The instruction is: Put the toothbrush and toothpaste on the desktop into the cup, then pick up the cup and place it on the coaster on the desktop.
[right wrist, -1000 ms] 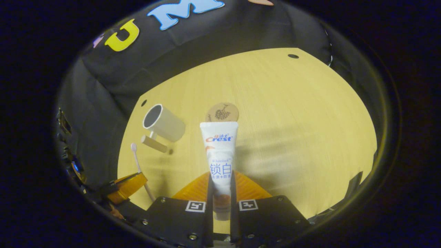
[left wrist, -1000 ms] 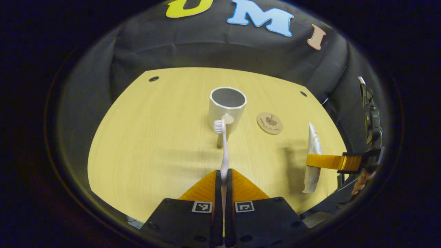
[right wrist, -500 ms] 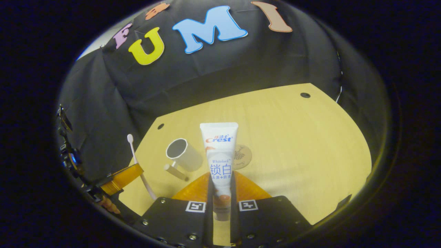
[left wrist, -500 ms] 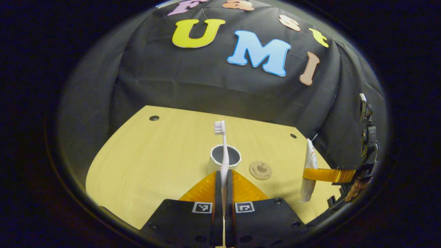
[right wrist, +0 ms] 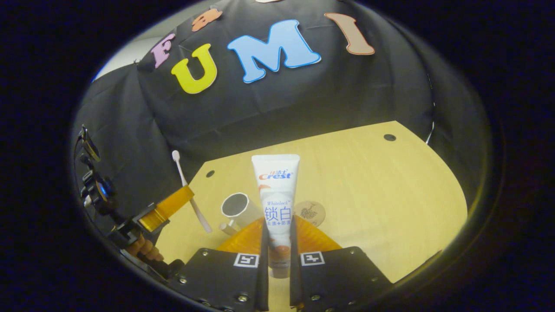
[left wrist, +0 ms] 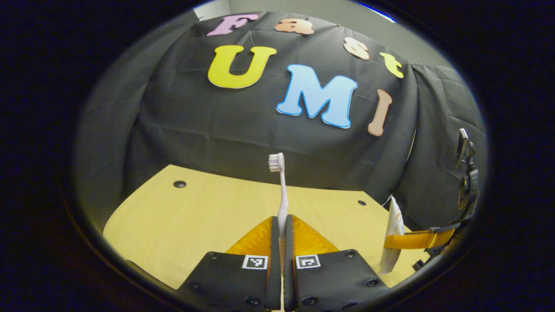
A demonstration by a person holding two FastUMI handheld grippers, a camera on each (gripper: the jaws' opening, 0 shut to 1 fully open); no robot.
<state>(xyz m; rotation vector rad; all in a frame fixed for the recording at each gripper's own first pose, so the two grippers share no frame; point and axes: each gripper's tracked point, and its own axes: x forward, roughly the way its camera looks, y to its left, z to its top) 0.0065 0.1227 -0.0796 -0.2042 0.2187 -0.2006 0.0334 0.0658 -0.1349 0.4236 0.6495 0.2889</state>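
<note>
My left gripper (left wrist: 281, 225) is shut on a pale pink toothbrush (left wrist: 281, 190), which stands upright with its bristle head up against the wall. In the right gripper view my right gripper (right wrist: 277, 227) is shut on a white toothpaste tube (right wrist: 276, 195), its flat end up. Just left of the tube stands the white cup (right wrist: 237, 209) on the desk, its handle toward me. The round wooden coaster (right wrist: 310, 212) lies to the tube's right. The left gripper (right wrist: 173, 203) with the toothbrush (right wrist: 188, 190) hangs left of the cup. The right gripper (left wrist: 414, 239) with the tube (left wrist: 392, 234) shows at right in the left gripper view.
The light wooden desktop (right wrist: 381, 186) has small dark holes near its far corners (right wrist: 389, 137). Black cloth walls close in behind and at both sides. A hand (right wrist: 143, 249) holds the left gripper at the lower left of the right gripper view.
Both grippers have risen and tilted up with their loads. The cup and coaster dropped out of the left gripper view and slid lower in the right gripper view.
</note>
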